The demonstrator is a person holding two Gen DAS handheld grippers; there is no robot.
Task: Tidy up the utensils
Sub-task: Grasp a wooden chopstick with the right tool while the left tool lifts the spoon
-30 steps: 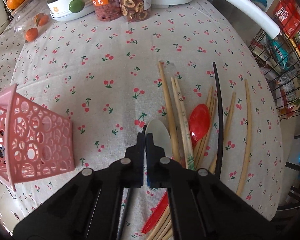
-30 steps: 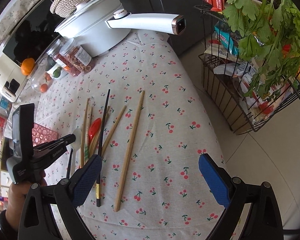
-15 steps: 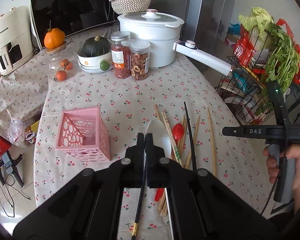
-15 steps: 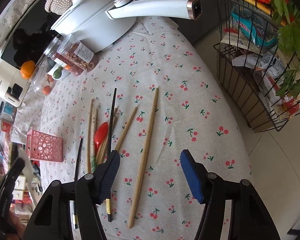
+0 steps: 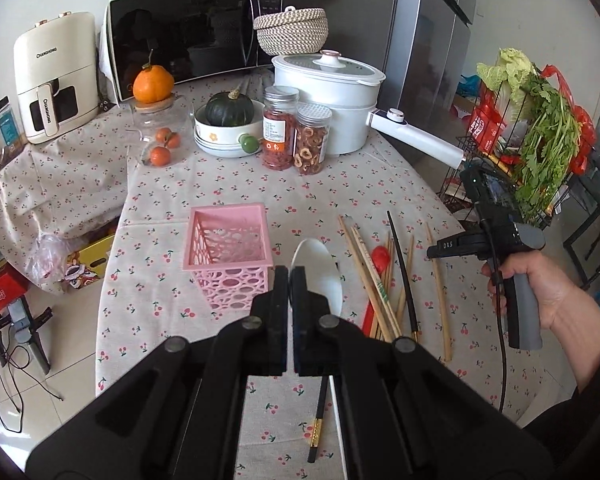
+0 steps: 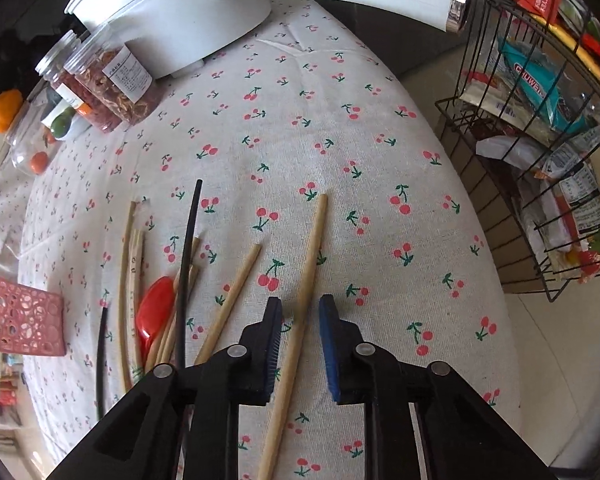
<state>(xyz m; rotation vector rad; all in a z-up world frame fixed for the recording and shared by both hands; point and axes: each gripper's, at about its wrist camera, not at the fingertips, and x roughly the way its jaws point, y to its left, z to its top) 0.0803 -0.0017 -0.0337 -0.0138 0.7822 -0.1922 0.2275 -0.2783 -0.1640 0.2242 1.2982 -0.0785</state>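
My left gripper [image 5: 290, 280] is shut on a white spoon [image 5: 318, 272] and holds it in the air, just right of the pink perforated basket [image 5: 230, 254]. On the cherry-print cloth lie several bamboo chopsticks [image 5: 370, 276], a red spoon [image 5: 380, 258] and black chopsticks [image 5: 400, 272]. My right gripper [image 6: 300, 320] is low over the cloth, its jaws part open on either side of a long bamboo chopstick [image 6: 308, 276], not closed on it. The basket [image 6: 22, 316], red spoon [image 6: 154, 312] and a black chopstick [image 6: 186, 264] show at left in the right wrist view.
At the table's back stand a white pot with a long handle [image 5: 416, 138], two jars [image 5: 296, 140], a bowl with a squash [image 5: 228, 126] and a glass jar of oranges [image 5: 162, 136]. A wire rack of greens and packets [image 6: 540, 140] stands right of the table edge.
My left gripper has lifted the white spoon up and back, toward the pink basket. My right gripper has dropped to the cloth and narrowed its jaws around the long bamboo chopstick.
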